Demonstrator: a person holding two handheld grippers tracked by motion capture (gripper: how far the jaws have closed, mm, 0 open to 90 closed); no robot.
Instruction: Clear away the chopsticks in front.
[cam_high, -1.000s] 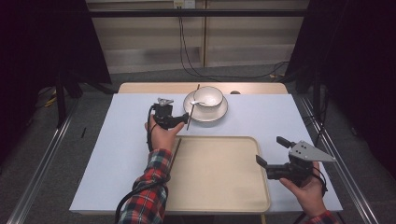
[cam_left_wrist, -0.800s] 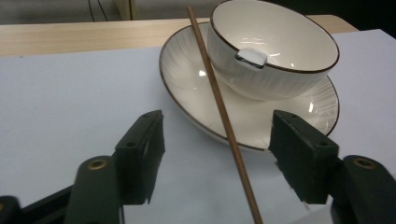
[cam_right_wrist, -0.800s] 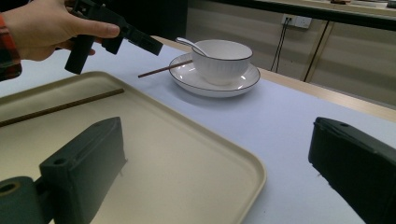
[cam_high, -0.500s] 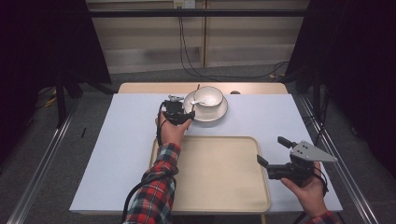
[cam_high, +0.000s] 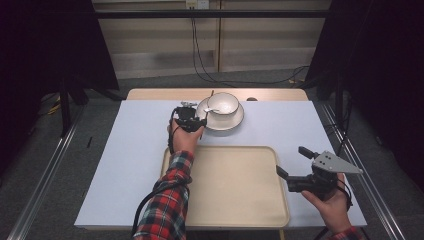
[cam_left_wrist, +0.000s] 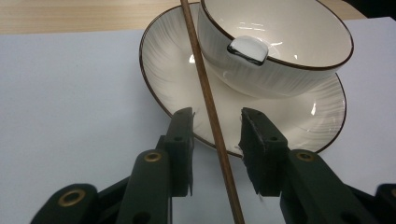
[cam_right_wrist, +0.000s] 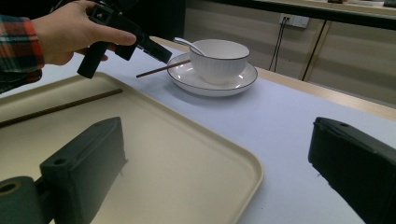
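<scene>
My left gripper (cam_left_wrist: 215, 128) moved right to the plate (cam_left_wrist: 163, 60), fingers just closing. Chopstick (cam_left_wrist: 205, 93) sits between them, untouched. Right gripper (cam_right_wrist: 219, 163) gapes wide, empty.

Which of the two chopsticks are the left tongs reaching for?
The chopstick leaning on the plate rim, between the left tongs. The other chopstick lies flat in the tray.

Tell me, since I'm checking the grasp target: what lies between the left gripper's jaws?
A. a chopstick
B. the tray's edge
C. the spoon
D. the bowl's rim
A: in the left gripper view a brown chopstick runs between the left gripper's jaws, which have just been closing and do not yet press on it, and leans on the plate.
</scene>
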